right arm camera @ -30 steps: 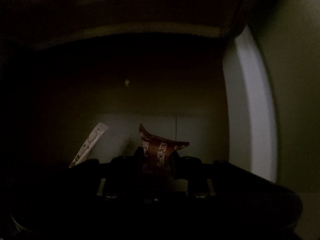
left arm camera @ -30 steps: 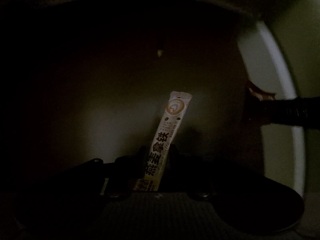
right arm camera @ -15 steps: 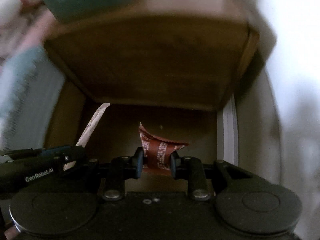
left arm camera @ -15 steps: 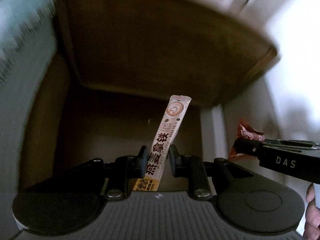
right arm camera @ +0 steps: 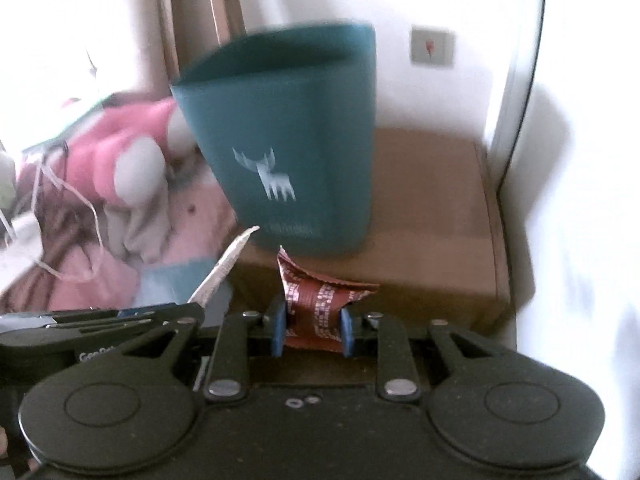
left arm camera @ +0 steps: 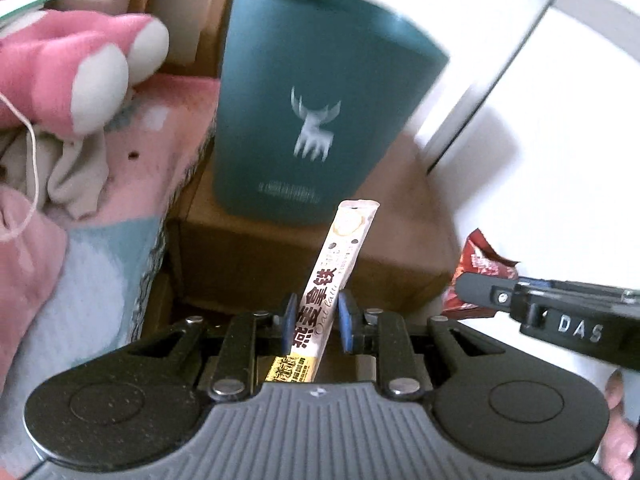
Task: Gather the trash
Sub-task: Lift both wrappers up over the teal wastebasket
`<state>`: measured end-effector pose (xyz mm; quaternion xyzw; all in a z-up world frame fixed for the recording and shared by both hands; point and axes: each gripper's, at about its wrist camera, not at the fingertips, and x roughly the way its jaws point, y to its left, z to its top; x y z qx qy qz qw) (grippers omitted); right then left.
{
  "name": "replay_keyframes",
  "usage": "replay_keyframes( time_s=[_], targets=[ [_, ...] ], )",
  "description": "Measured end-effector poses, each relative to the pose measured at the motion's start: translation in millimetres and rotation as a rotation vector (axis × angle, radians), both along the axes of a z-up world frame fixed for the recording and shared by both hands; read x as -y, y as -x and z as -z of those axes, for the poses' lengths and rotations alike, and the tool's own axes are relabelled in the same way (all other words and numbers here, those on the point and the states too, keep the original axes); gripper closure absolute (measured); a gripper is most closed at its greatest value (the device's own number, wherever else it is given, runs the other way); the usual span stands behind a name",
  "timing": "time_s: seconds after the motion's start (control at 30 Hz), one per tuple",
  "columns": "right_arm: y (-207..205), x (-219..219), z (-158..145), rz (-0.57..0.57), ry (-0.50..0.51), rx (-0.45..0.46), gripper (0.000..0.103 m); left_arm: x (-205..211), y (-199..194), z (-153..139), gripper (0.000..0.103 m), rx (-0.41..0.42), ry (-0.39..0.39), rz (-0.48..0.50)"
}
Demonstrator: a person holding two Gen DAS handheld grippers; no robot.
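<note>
A long white paper drink-mix sachet is pinched upright in the left gripper, its jaws pressed onto it. A crumpled dark-red foil wrapper is clamped likewise in the right gripper. Both are held just before the teal plastic bin with a white deer emblem, which is standing on the brown wooden worktop. Picking up looks done; dropping in is left.

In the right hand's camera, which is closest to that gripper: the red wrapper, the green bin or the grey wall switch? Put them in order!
1. Red wrapper: pinched in the right gripper.
2. Green bin: on the brown cabinet just ahead, slightly left.
3. Grey wall switch: on the wall behind, upper right.
</note>
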<state>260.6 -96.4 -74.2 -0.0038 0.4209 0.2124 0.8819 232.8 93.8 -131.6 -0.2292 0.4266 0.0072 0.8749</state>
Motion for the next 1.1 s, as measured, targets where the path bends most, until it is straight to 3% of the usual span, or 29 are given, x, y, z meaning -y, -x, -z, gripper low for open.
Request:
replay_keyframes(
  time_s=[0.07,0.27,0.5,0.73,1.1],
  targets=[
    [-4.4,-3.5,-26.0,-0.009,0.004,0.044,0.079,-7.2,-6.5,-27.5,0.084,0.024,0.026,-0.019],
    [-33.3,-7.3,-83.9,-0.038,0.002,0.147,0.079,-17.4,-22.0,-105.2,0.084,0.172,0.004,-0.034],
    [-70.0,-27.8,-110.1,-0.071,0.025,0.204,0.079,-34.3,-55.3,-164.4,0.084,0.246,-0.019,-0.043],
    [-109.9,-51.3,-110.7,-0.066,0.055,0.218,0.079,-55.0,-106.1,-181.1,0.084,0.247,-0.082,-0.04],
    [-161.1,-76.9,-84.7,-0.044,0.089,0.158,0.078,-76.4,-179.5,-154.4,0.084,0.167,-0.157,-0.01]
  ],
)
